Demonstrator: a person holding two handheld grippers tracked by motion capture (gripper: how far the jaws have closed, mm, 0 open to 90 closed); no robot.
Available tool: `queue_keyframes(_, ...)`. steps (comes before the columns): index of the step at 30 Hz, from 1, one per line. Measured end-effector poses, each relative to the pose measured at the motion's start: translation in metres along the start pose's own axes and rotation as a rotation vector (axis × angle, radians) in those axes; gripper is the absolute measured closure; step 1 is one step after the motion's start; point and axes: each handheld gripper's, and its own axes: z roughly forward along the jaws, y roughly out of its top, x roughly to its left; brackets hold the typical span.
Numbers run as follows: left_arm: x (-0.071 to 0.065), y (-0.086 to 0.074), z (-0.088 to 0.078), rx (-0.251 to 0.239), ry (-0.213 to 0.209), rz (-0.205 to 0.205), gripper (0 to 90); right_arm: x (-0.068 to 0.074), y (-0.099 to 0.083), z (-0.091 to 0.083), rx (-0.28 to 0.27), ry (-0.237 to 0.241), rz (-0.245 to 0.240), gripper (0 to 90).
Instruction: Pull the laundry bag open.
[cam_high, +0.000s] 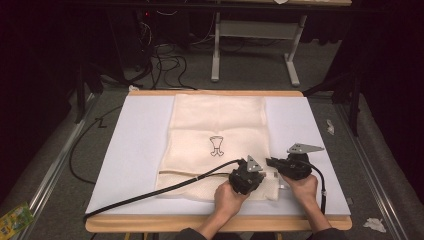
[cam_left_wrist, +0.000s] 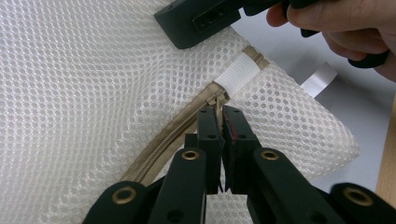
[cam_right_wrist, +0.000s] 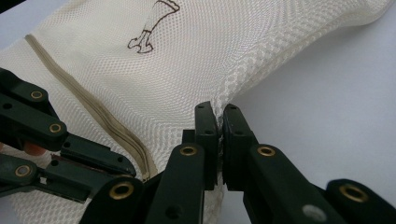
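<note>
Left gripper (cam_left_wrist: 221, 116) jaws clamp, seemingly, the zipper pull (cam_left_wrist: 218, 99); right gripper (cam_right_wrist: 219, 114) jaws pinch the mesh bag (cam_right_wrist: 187, 60) edge.

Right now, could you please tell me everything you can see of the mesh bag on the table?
The mesh bag is cream netting, lying flat on the white mat, a small dark line drawing at its middle. A tan zipper runs along its near end, under a white tab. The left tongs are shut on the zipper's end; the right tongs pinch the bag's edge.
</note>
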Motion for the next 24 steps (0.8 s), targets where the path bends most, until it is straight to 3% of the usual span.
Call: queue_keyframes(24, 0.0003, -0.0007, -0.0036, 0.017, 0.034, 0.021, 86.8, -0.0022, -0.0010, 0.0011, 0.002, 0.011, -0.003, 88.0)
